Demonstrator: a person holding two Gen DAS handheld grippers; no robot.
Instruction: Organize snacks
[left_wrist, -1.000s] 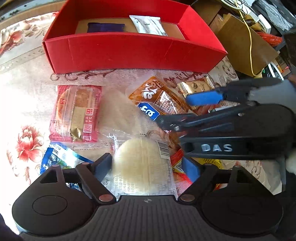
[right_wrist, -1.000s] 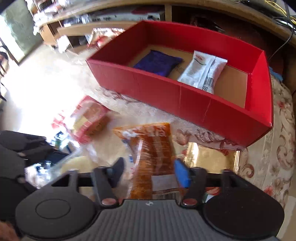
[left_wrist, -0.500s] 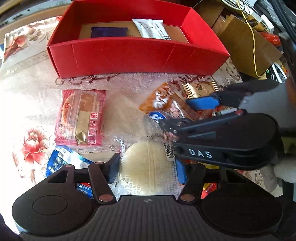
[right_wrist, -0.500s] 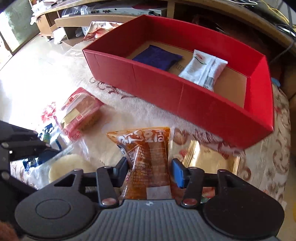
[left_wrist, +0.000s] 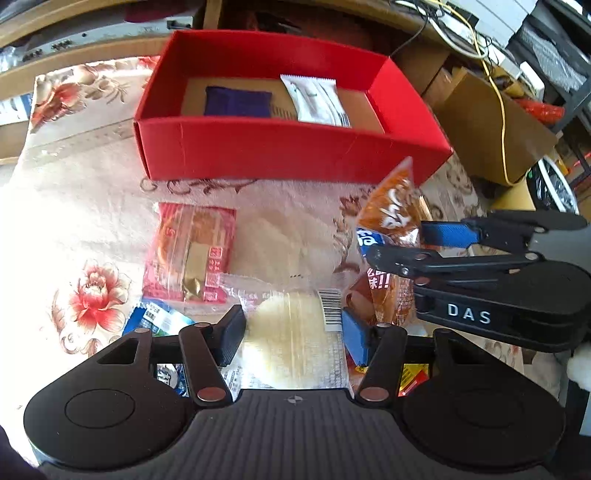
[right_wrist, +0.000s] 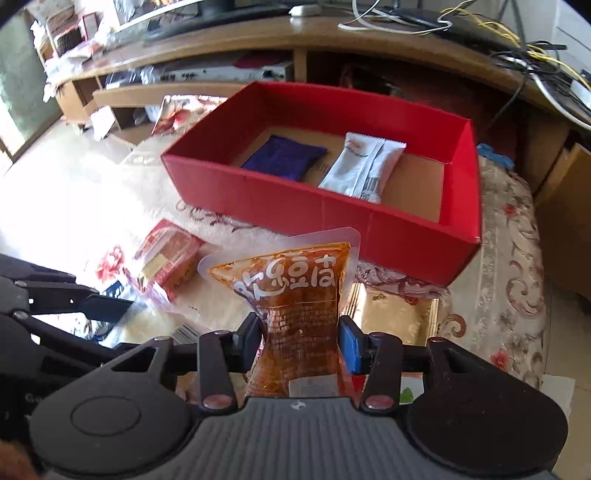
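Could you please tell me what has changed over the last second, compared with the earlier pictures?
Both sets of jaws have just been closing: the left gripper took hold of the rice cake, the right gripper the orange pouch, and both lifted slightly. The red box and its two packets stayed put.

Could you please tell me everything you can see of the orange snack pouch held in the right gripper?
The orange snack pouch is a glossy plastic pack with a clear sealed border, white lettering across its top and small print below. It looks full of reddish-brown food. The right gripper has just been closing, and its jaws now pinch the pouch at its narrowed middle, so that it stands roughly upright, raised off the floral cloth, just in front of the red box.
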